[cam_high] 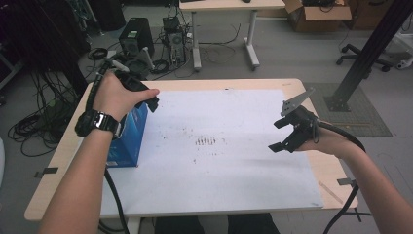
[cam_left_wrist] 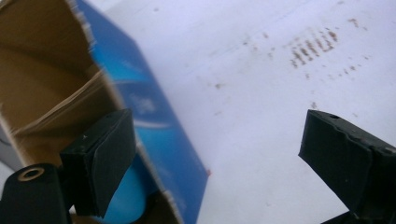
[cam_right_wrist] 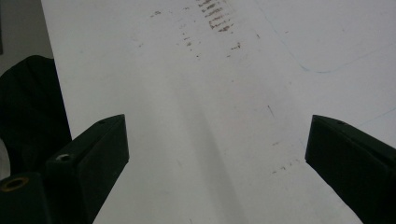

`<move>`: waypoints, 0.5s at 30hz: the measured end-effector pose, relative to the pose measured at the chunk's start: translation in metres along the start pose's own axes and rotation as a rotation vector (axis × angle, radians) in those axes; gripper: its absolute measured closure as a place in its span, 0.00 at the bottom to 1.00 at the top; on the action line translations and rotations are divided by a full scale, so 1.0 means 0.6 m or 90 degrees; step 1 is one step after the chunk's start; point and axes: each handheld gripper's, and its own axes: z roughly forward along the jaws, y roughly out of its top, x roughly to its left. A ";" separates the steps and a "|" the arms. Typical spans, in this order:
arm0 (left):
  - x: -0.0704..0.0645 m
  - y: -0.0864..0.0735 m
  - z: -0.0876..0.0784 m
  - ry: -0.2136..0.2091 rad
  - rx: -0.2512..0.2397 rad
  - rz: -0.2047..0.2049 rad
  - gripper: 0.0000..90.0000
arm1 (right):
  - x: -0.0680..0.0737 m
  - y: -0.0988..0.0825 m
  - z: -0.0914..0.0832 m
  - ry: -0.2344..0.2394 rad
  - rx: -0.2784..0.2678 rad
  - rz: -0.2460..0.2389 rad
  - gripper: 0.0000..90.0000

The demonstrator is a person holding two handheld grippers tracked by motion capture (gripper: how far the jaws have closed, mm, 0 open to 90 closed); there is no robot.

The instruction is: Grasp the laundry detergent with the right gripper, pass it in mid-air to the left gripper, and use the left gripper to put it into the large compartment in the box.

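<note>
A blue carton (cam_high: 132, 139) with an open top stands at the left of the white sheet (cam_high: 219, 165). My left gripper (cam_high: 144, 100) hovers over it, open. In the left gripper view its left jaw reaches inside the carton's brown interior (cam_left_wrist: 42, 70), while the right jaw hangs outside over the sheet (cam_left_wrist: 261, 93); the carton's blue wall (cam_left_wrist: 154, 116) runs between them. A pale blue rounded shape (cam_left_wrist: 122, 198) lies low inside the carton. My right gripper (cam_high: 278, 134) is open over the sheet's right side, with nothing between its jaws (cam_right_wrist: 217, 135).
Brown smudges (cam_high: 205, 141) mark the sheet's middle. The wooden table (cam_high: 336, 170) borders the sheet. On the floor behind are a computer tower (cam_high: 136, 36), tangled cables (cam_high: 34, 126), another desk (cam_high: 224, 29), a cardboard box (cam_high: 316, 14) and a black post (cam_high: 370, 53).
</note>
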 end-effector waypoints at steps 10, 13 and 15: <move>-0.081 0.022 0.032 -0.060 -0.009 0.097 0.09 | 0.000 0.012 0.005 0.008 0.006 -0.007 0.06; -0.095 0.023 0.042 -0.070 -0.007 0.118 0.08 | 0.000 0.013 0.007 0.013 0.010 -0.008 0.06; -0.102 0.024 0.048 -0.078 -0.006 0.132 0.06 | 0.000 0.014 0.007 0.016 0.013 -0.007 0.06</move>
